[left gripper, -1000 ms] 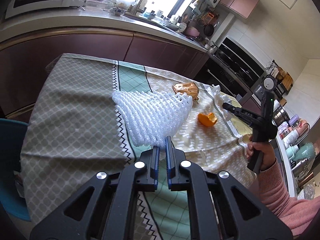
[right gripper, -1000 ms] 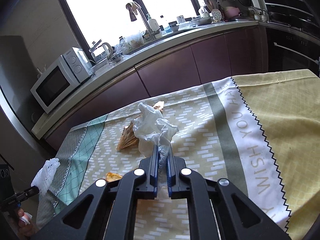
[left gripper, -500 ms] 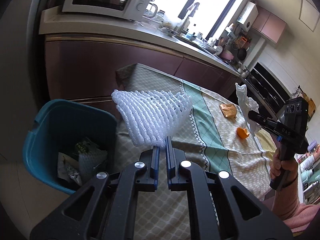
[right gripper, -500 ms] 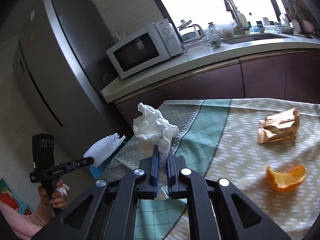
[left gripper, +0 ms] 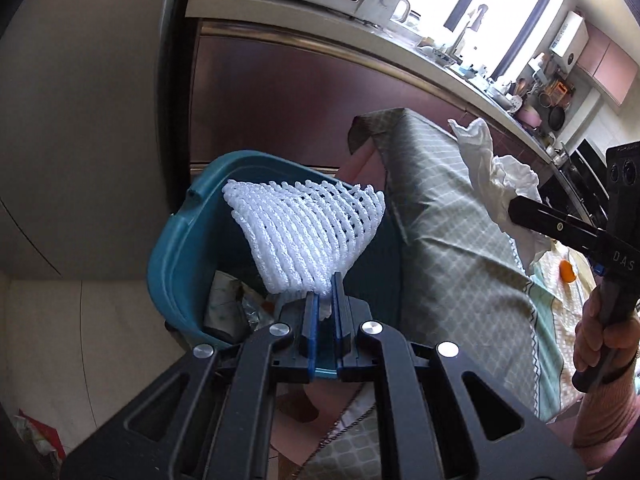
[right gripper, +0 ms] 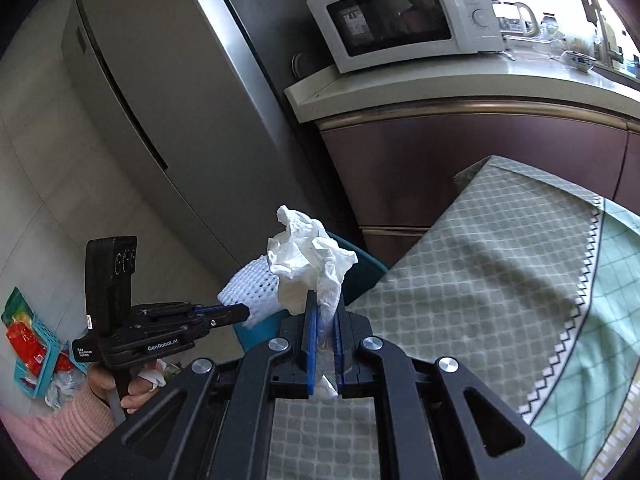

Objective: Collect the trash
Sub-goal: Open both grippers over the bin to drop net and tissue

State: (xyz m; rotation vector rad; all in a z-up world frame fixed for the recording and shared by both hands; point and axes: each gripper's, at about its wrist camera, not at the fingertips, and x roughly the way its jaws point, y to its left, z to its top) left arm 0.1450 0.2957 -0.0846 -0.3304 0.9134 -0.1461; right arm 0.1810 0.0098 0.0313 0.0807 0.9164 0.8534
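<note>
We hold our left claw [left gripper: 325,300] tilted downward above the teal bin [left gripper: 176,264] that stands on the floor beside the desk [left gripper: 452,216], its jaws pinched narrow on the lower edge of the white foam net [left gripper: 308,232], which fans out over the bin's mouth. Our right claw [right gripper: 325,312], also angled down over the corner of the checked tablecloth [right gripper: 480,288], is clamped nearly closed on the crumpled white tissue [right gripper: 308,260], held up in the air close to the bin. An orange peel [left gripper: 567,271] lies farther back on the desk.
</note>
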